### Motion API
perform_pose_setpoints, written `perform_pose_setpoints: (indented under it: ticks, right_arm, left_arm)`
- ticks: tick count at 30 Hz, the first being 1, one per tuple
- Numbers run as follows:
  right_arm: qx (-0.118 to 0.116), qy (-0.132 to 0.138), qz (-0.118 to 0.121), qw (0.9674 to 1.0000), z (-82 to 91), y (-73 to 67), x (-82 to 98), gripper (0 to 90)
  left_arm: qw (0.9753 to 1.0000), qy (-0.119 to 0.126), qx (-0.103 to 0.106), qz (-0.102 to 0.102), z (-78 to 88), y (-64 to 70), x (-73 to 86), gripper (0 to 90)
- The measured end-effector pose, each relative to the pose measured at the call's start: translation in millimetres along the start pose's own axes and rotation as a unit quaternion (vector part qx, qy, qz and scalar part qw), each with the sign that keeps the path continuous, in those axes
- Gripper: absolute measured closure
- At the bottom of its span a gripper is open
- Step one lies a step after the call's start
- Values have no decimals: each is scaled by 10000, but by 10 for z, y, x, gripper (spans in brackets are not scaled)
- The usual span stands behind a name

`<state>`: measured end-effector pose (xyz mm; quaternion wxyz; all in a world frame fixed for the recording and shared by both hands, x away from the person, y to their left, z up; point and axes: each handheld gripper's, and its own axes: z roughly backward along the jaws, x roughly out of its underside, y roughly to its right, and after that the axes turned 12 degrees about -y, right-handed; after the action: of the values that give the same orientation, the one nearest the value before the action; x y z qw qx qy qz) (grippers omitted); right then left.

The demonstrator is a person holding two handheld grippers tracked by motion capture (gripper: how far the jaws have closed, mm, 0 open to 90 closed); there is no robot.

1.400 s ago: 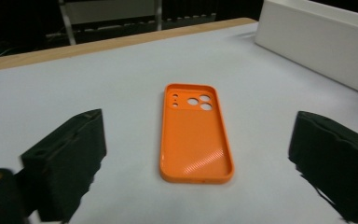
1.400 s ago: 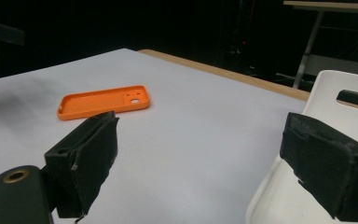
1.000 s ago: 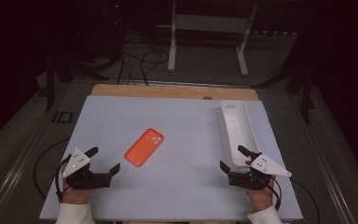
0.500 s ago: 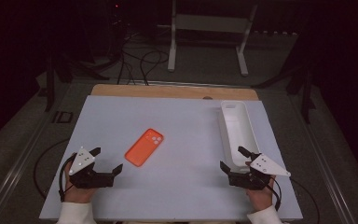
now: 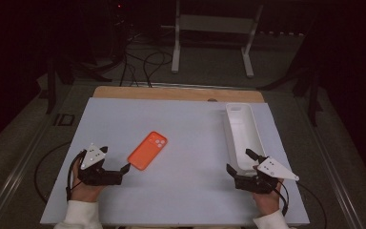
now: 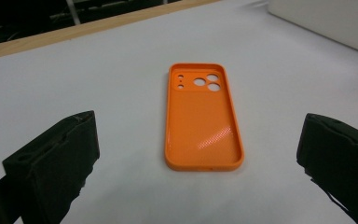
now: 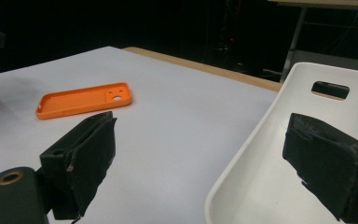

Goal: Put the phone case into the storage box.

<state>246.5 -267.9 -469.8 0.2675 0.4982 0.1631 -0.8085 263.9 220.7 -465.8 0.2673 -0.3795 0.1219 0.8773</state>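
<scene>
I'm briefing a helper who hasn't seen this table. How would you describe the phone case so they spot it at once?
On the pale sheet covering the table, look left of centre, just ahead of the left hand-held gripper. There the phone case lies flat and slanted, hollow side up, camera holes at its far end. It is bright orange, unlike the long white tray at the right.

No writing, label, brand mark or number can be read anywhere. The orange phone case [image 6: 203, 119] lies open side up, its inner face plain, with only its camera cut-outs at one end. The white tray [image 5: 242, 131] is unmarked, and so is the pale table top [image 5: 186, 124]. The dark background gives nothing legible.
</scene>
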Motion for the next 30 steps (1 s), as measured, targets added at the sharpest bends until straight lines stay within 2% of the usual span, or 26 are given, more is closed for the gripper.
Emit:
perform_pose_setpoints:
  ticks: [6,11,19,30]
  right_arm:
    - [51,-2,2,10000,6,-1,-2,93]
    - [54,-10,16,10000,2,4,0,93]
    - [51,-16,22,10000,2,2,-1,94]
    - [49,-30,31,10000,-2,-2,-1,94]
  left_arm:
    - [9998,-216,-1,5,-104,1,-73,0]
    - [9985,-548,38,-26,-208,15,-147,0]
    - [9969,-772,17,-115,-321,38,-249,0]
    - [9925,-1205,-7,-215,-496,57,-318,0]
